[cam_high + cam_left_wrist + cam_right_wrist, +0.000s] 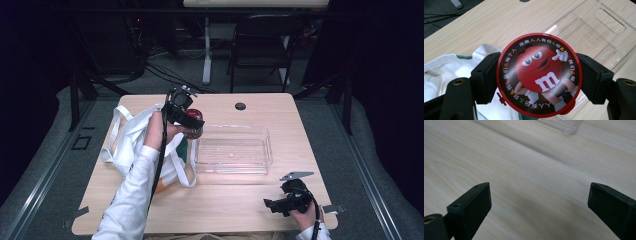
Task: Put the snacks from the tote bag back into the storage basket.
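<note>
A round red-lidded candy tin [539, 75], printed with a red cartoon character and an "m", sits clamped between the jaws of my left gripper [537, 78]. In the high view that left gripper [186, 116] holds the tin [194, 125] above the table, between a white cloth bag [131, 140] and the left end of a clear plastic tray [234, 150]. The tray [599, 32] lies just beyond the tin in the left gripper view. My right gripper [272, 205] rests low over the table's front right with its jaws wide apart; nothing lies between them [539, 202].
The bag's white straps [187, 172] trail toward the tray's near left corner, and something orange [160, 187] pokes out under the bag. A round cable hole [240, 106] sits near the table's far edge. A folding chair [260, 45] stands behind the table.
</note>
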`<control>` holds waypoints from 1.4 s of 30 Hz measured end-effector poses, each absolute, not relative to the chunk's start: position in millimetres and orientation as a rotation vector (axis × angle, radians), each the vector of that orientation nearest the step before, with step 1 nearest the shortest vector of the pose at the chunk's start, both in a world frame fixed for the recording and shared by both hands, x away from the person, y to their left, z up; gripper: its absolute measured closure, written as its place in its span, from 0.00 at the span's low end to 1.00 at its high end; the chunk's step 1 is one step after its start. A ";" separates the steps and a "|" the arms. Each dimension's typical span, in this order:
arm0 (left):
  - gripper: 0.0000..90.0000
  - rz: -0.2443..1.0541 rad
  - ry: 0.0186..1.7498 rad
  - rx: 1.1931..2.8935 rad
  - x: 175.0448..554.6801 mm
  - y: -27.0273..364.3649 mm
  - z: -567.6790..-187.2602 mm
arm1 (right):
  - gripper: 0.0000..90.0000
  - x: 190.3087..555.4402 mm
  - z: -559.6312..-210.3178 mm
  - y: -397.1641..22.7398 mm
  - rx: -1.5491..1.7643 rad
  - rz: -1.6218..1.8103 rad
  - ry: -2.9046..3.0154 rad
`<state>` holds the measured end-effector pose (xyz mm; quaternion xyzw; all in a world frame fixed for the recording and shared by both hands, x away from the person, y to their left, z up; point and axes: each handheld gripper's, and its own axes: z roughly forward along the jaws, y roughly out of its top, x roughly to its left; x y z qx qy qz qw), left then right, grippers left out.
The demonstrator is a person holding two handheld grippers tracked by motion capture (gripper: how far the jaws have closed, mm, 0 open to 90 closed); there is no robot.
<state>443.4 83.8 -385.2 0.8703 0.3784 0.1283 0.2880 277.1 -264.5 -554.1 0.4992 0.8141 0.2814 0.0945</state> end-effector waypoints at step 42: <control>0.29 0.193 0.929 2.375 438.9 41.9 -434.3 | 0.06 276.9 -554.2 -265.0 1.476 0.839 2.421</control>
